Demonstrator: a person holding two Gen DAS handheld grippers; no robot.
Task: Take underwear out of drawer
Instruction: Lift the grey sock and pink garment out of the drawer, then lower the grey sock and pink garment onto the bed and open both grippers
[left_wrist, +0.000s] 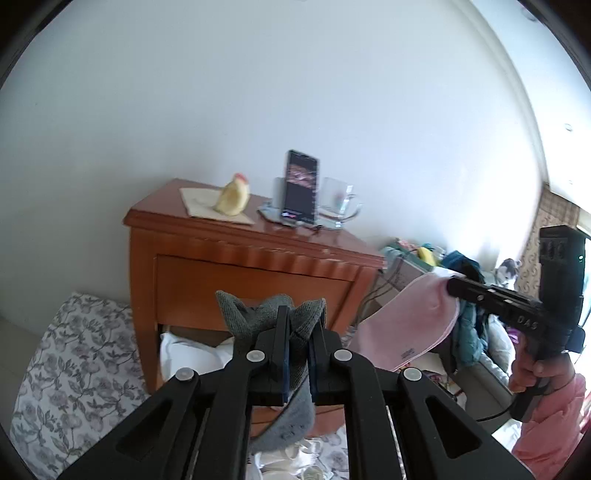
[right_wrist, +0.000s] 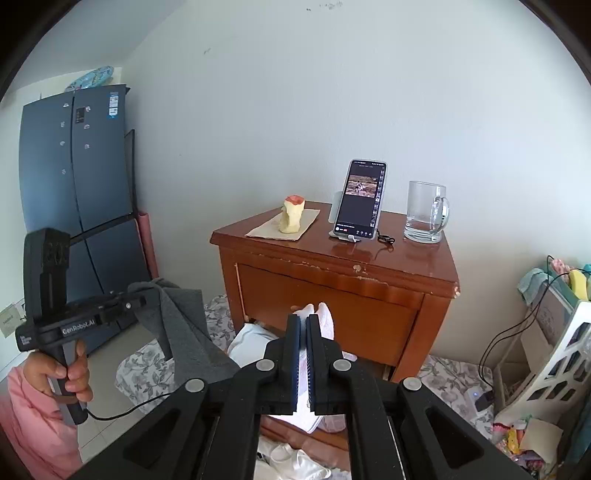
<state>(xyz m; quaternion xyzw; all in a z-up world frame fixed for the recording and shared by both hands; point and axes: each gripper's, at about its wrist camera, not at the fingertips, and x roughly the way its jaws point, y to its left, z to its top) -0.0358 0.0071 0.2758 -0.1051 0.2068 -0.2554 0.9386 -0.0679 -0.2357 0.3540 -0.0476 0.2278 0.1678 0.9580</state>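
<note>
My left gripper (left_wrist: 301, 326) is shut on grey underwear (left_wrist: 255, 314), which bunches above the fingers and hangs below them. The right wrist view shows that same left gripper (right_wrist: 142, 301) at the left, with the grey underwear (right_wrist: 184, 332) draping from it. My right gripper (right_wrist: 303, 318) is shut on pale pink underwear (right_wrist: 327, 323); from the left it appears as the right gripper (left_wrist: 453, 287) with the pink underwear (left_wrist: 413, 325) hanging. Both are raised in front of the wooden nightstand (right_wrist: 332, 295). Its lower drawer (right_wrist: 295, 432) stands open with white garments (right_wrist: 251, 339) inside.
On the nightstand stand a phone (right_wrist: 364, 199) on a holder, a glass mug (right_wrist: 424, 214) and an apple core (right_wrist: 292, 214) on a napkin. A dark fridge (right_wrist: 74, 166) is at left; a white rack (right_wrist: 554, 362) with cables is at right. Floral cloth (left_wrist: 74, 369) covers the floor.
</note>
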